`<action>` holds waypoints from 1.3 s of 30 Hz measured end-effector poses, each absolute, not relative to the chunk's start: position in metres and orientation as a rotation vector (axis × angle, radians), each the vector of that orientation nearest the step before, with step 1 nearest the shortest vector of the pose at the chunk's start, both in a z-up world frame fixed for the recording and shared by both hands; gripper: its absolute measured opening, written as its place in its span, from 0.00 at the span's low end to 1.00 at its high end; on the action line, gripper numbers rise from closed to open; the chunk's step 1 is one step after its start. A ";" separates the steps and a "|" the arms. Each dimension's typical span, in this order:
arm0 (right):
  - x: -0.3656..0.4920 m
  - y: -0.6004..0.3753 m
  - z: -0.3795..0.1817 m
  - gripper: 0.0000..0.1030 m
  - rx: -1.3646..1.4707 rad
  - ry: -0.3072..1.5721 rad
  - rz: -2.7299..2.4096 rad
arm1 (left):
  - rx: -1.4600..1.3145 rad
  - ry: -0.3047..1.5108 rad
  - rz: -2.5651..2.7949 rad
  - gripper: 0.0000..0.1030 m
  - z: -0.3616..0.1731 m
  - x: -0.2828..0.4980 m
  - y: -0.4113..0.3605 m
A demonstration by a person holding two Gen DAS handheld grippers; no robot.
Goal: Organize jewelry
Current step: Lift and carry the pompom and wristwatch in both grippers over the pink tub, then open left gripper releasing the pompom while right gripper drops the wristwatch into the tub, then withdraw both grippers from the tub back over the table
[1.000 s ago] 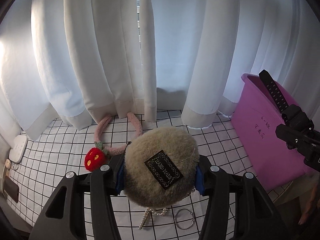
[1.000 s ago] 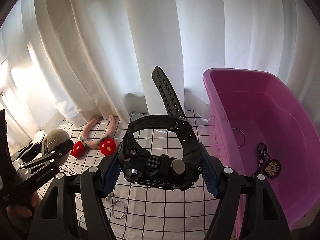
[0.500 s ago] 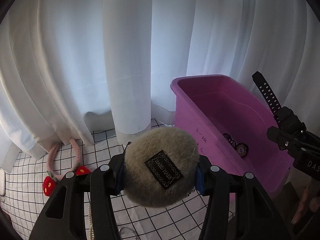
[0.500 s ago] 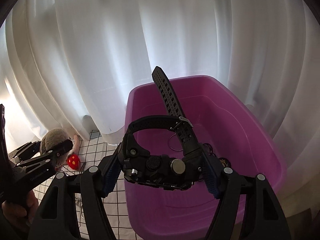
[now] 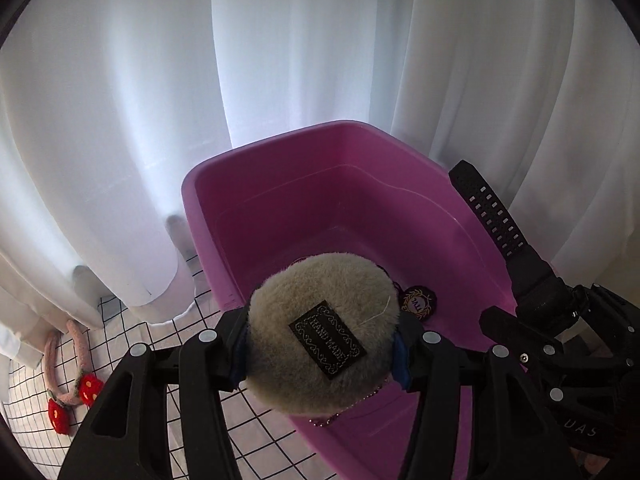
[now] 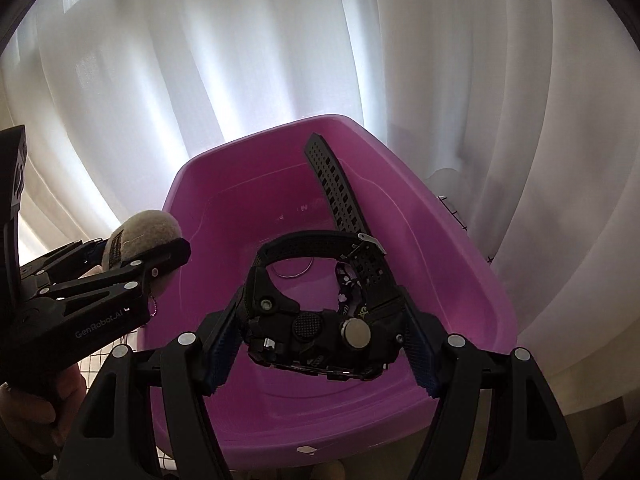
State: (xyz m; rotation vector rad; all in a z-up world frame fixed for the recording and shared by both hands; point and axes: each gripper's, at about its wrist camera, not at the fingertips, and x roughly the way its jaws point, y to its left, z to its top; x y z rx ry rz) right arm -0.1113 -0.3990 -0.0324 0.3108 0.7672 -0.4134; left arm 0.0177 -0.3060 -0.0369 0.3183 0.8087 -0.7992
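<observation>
My left gripper point(image 5: 320, 340) is shut on a beige fluffy pompom point(image 5: 324, 332) with a black "hand made" label and a small bead chain. It hangs over the left rim of the purple bin point(image 5: 192, 200). My right gripper point(image 6: 320, 340) is shut on a black watch point(image 6: 316, 332), held above the bin point(image 6: 460, 240); the strap sticks up. The left gripper with the pompom point(image 6: 136, 236) shows at the left of the right wrist view. The watch strap point(image 5: 492, 220) shows at the right of the left wrist view. A metal ring point(image 6: 296, 272) and a black badge point(image 5: 418, 302) lie in the bin.
White curtains point(image 5: 280, 60) hang close behind the bin. A pink headband with red strawberries point(image 5: 76, 384) lies on the white grid cloth point(image 5: 132, 336) to the left of the bin.
Both grippers have swung right from the grid cloth to over the purple bin, each still holding its item. The bin now fills the middle of both views.
</observation>
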 end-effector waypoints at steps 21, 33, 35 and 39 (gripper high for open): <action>-0.103 -0.426 -0.047 0.67 0.350 0.847 -0.427 | 0.400 0.894 -0.760 0.90 -0.065 0.030 -0.348; -0.112 -0.417 -0.039 0.67 0.365 0.813 -0.390 | 0.310 0.890 -0.751 0.90 -0.050 0.032 -0.330; -0.117 -0.413 -0.037 0.67 0.370 0.798 -0.380 | 0.290 0.870 -0.732 0.90 -0.044 0.029 -0.322; -0.121 -0.401 -0.033 0.67 0.367 0.775 -0.353 | 0.220 0.842 -0.708 0.90 -0.031 0.027 -0.299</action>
